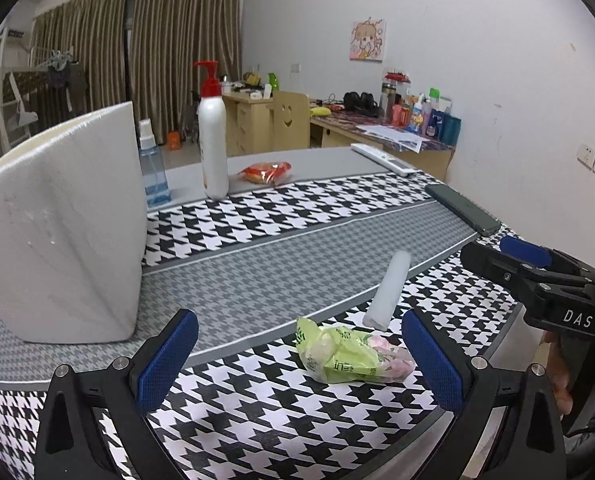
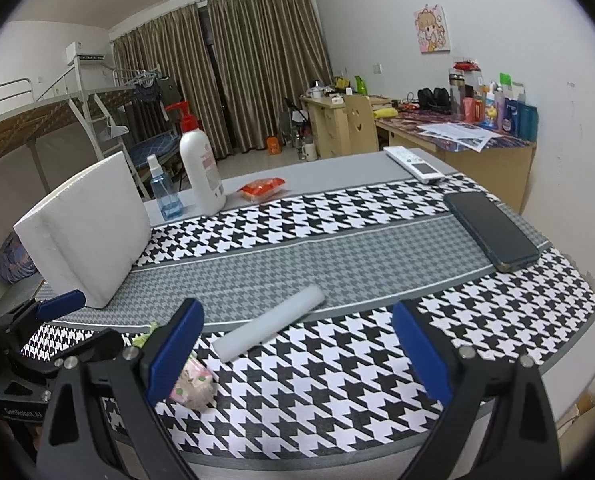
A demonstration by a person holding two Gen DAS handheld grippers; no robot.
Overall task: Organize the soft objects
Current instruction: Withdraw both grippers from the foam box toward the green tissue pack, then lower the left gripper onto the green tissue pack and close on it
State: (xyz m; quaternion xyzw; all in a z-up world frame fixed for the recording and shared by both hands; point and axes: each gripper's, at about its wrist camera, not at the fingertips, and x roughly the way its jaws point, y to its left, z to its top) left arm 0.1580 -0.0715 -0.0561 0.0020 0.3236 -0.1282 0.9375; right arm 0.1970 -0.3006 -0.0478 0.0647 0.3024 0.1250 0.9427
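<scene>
1. Crumpled green-and-pink packet [image 1: 353, 354], soft, on houndstooth table [image 1: 257, 280], between spread left gripper [image 1: 299, 360] fingers.
2. White foam roll [image 2: 268, 328] just beyond; possibly touching.
3. Right gripper [image 2: 297, 352] spread wide, empty.

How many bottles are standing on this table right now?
2: a white pump bottle with a red pump at the far left, and a small blue spray bottle just left of it, beside the white foam block, which might hide more.
</scene>
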